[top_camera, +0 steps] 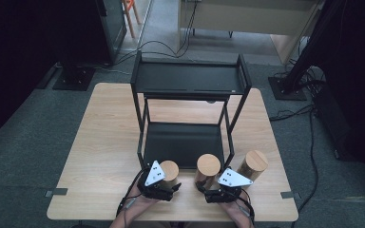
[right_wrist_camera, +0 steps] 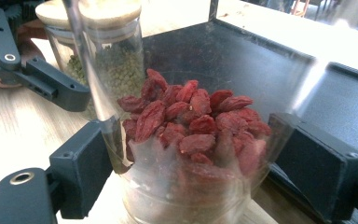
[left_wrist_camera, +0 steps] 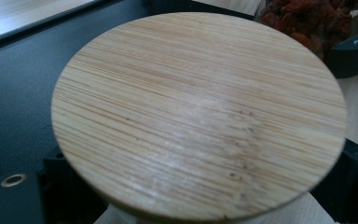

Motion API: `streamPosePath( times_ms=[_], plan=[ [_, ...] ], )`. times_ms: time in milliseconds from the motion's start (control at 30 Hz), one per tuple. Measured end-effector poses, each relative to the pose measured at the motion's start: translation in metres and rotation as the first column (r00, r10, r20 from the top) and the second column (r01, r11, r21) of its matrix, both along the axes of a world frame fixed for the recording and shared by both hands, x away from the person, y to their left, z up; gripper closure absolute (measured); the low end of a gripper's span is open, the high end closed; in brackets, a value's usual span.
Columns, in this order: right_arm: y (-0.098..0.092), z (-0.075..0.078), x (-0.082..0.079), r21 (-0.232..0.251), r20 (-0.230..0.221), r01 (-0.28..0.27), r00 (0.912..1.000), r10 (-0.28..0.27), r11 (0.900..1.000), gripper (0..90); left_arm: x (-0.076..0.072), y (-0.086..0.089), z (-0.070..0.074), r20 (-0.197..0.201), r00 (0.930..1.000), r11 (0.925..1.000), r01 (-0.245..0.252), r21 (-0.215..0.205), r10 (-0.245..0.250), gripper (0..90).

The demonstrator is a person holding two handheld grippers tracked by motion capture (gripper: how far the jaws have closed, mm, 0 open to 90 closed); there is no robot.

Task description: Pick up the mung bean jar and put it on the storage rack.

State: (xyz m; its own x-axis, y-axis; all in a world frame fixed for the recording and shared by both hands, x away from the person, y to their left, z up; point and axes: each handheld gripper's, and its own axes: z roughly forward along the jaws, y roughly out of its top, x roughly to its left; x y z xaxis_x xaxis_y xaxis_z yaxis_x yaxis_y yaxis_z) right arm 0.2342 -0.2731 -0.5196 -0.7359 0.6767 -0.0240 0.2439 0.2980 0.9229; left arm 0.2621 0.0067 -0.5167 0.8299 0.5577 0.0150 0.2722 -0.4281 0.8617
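Note:
Three glass jars with bamboo lids stand in a row at the table's near edge, in front of a black two-tier shelf (top_camera: 188, 79). My left gripper (top_camera: 169, 180) is open, its jaws on either side of the left jar (top_camera: 169, 170). That jar's round lid (left_wrist_camera: 200, 116) hides the pads of the left gripper (left_wrist_camera: 205, 186). My right gripper (top_camera: 205, 183) is shut on the middle jar (top_camera: 208, 167). The pads of the right gripper (right_wrist_camera: 191, 161) press on the glass wall of this jar of red dried berries (right_wrist_camera: 196, 121). Behind it stands the left jar (right_wrist_camera: 109, 60), holding green beans.
The third jar (top_camera: 253, 164) stands just right of my right hand. The shelf's lower tier (top_camera: 183, 141) lies directly behind the jars, with its front posts close to them. The wooden table (top_camera: 104, 142) has bare room to the left and right of the shelf.

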Motion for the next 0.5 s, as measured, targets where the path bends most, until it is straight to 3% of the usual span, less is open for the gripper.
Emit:
streamPosePath(
  times_ms=[200, 333, 500],
  plan=[
    [0.0030, -0.0001, 0.0028, -0.032, -0.025, -0.018, 0.9995, 0.017, 0.999, 14.6, -0.0002, 0.0005, 0.0001, 0.001, 1.0000, 1.0000, -0.007, -0.006, 0.007, 11.1],
    [-0.0005, 0.0001, 0.0043, 0.002, -0.044, -0.007, 0.9990, 0.007, 1.000, 13.9, -0.0005, 0.0006, 0.0002, 0.003, 1.0000, 1.0000, -0.007, -0.007, 0.007, 11.1],
    [-0.0001, 0.0001, 0.0042, -0.001, -0.041, -0.031, 0.9987, 0.031, 1.000, 13.4, 0.0001, 0.0009, 0.0002, -0.004, 1.0000, 0.9999, -0.008, -0.009, 0.008, 11.1]
  ],
)
